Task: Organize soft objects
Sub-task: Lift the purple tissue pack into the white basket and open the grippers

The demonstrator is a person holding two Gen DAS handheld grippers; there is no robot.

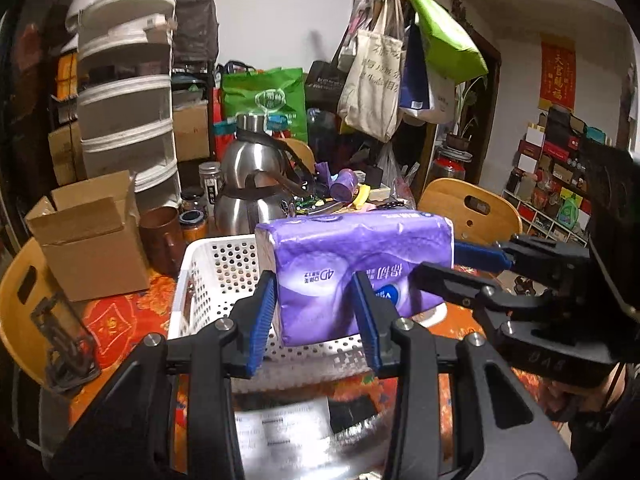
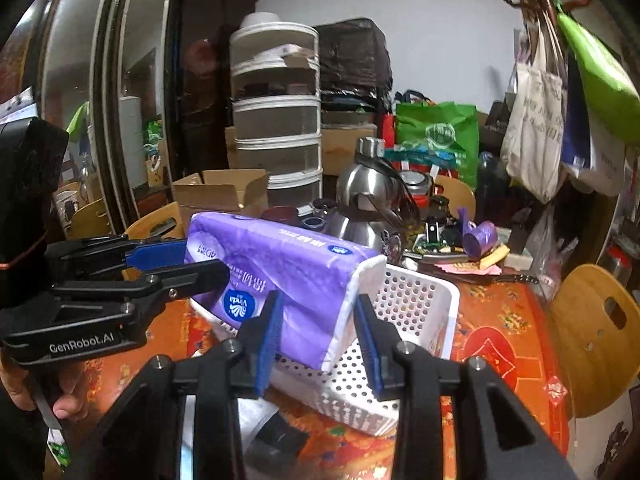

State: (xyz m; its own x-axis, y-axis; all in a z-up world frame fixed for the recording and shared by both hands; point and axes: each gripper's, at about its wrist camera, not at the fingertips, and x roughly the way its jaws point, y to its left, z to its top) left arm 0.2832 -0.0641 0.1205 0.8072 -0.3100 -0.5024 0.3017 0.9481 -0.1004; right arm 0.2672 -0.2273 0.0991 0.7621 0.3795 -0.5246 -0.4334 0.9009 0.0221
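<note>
From the left wrist, the left gripper (image 1: 316, 316) has its 2 blue pads clamped on the near end of the purple tissue pack (image 1: 352, 268), which hangs in the air above the white perforated basket (image 1: 212, 276). The right gripper (image 1: 472, 264) comes in from the right edge and pinches the pack's far end, 1 blue pad behind it and 1 black finger in front. Only this view shows the flat basket floor directly under the pack, plus the cardboard box (image 1: 92, 240) and steel kettle (image 1: 256, 184) just beyond the basket. From the right wrist, the right gripper (image 2: 316, 332) is closed on the pack's white open end, and the tissue pack (image 2: 280, 276) slopes down toward the white perforated basket (image 2: 408, 316), overlapping its near rim. The left gripper (image 2: 176, 268) grips the opposite end at the left. Only this view shows a hand (image 2: 60, 396) under the left tool and the orange patterned tablecloth (image 2: 500, 336) clear to the right of the basket. Judging the risk: the pack is soft and held only at its 2 ends, so uneven lowering could sag or twist it, and a corner might catch the basket rim or tip the light basket. Releasing 1 side first could drop it askew across the rim.
</note>
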